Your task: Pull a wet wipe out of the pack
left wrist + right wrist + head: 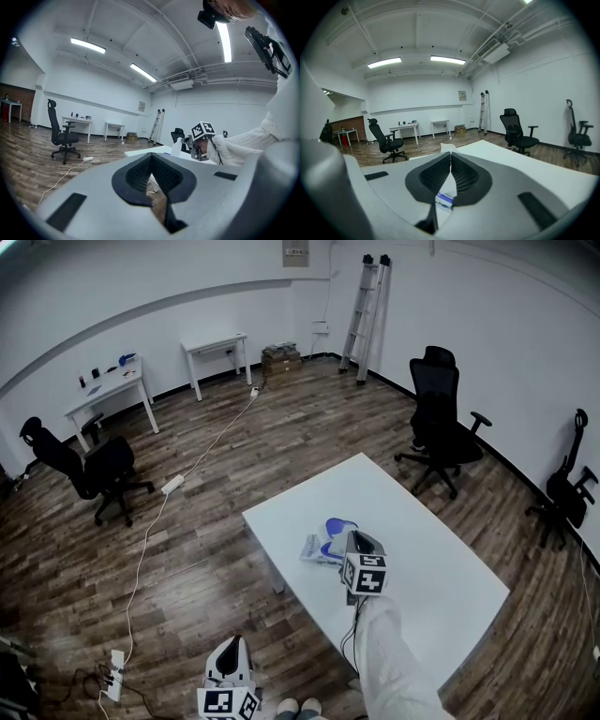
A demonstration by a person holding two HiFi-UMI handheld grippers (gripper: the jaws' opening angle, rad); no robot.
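Closest to you, at the bottom of the head view, your left gripper (230, 673) hangs low, off the table's near-left edge. Its jaws are closed and there is nothing in them.

A bit further on, in the middle of the head view, your right gripper (354, 542) is over the table (441, 568). Its jaws are pinched shut on a white wet wipe (448, 186), which runs up between the dark pads. The blue and white pack (323, 545) lies on the table right under it, a little to the left in the picture. Part of the wipe still seems to be in the pack.

To do this step well, pull up slow and straight, and hold tight. Nothing is pressing on the pack, so it may come up with the wipe. If it does, put your left jaws on the pack to hold it down.

Far back in the room, a black chair (441, 418) and a ladder (366, 315) stand well away from you.
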